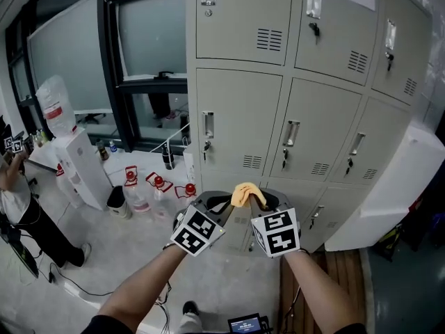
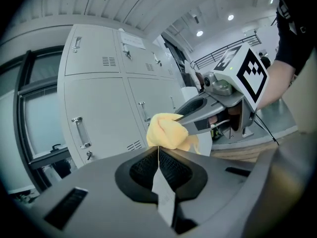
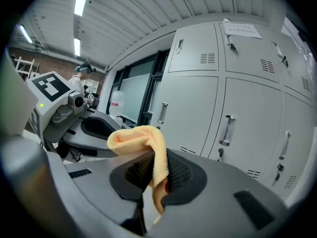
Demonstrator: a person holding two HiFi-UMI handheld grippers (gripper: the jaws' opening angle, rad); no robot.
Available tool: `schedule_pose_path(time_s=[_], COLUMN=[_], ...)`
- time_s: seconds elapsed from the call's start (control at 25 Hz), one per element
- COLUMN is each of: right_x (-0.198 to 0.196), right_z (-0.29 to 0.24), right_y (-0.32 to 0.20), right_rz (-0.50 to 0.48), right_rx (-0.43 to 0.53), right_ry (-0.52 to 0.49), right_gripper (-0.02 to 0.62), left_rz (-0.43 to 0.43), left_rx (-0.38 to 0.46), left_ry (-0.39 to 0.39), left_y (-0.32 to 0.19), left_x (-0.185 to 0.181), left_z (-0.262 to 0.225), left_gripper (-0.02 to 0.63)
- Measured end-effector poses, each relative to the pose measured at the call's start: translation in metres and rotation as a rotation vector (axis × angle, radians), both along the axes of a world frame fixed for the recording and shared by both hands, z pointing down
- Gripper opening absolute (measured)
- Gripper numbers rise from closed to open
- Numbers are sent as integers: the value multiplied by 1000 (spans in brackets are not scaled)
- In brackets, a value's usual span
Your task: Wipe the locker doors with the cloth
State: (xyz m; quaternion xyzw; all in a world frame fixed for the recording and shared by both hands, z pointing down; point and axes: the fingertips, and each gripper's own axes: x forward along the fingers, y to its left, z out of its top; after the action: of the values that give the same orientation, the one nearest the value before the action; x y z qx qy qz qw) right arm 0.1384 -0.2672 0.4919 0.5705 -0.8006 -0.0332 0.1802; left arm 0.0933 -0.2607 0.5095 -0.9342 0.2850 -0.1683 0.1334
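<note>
Right gripper [image 3: 156, 165]: jaws clamped on yellow cloth [image 3: 141, 140]. Cloth folds over the jaw tips and bunches toward the left, w/ one end hanging down btwn the pads. Left gripper [image 2: 157, 155]: jaws pressed together, tips right at cloth's lower edge; can't tell whether they nip it. Both grippers are held side by side in front of grey lockers [image 1: 240, 120], opposite the lower doors. Cloth sits btwn the two grippers, apart from the doors, no contact. Doors all shut, a handle on each. Left of lockers: window, water dispenser [image 1: 76, 158], red-capped bottles [image 1: 158, 183] on floor. Person [image 1: 21, 214] at far left edge.
</note>
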Motion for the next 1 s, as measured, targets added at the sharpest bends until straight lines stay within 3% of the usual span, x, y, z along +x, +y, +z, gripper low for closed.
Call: schedule_pose_path(time_s=[0.36,0.48,0.68,0.84,1.0], right_x=[-19,-24,-30,-30,-25], right_z=[-25,-28,-34,-34,-42], right_y=[-80,-98,-118,-129,-133], right_rz=[108,139,173,166,127], right_rx=[21,20,30,23,49], right_ry=[-25,-37,-81,-52,-27], right_gripper=[63,63,63,63,63], left_rz=[150,194,285,260,206], left_rx=[23,41,60,103,115], left_ry=[48,59,24,47,88], left_y=[-75,-91,-101,-115,-130], left_x=[-28,-34,-31,-28,-17], left_z=[-30,-37,-37,-44,-59], left_gripper=[25,147,149,147,72])
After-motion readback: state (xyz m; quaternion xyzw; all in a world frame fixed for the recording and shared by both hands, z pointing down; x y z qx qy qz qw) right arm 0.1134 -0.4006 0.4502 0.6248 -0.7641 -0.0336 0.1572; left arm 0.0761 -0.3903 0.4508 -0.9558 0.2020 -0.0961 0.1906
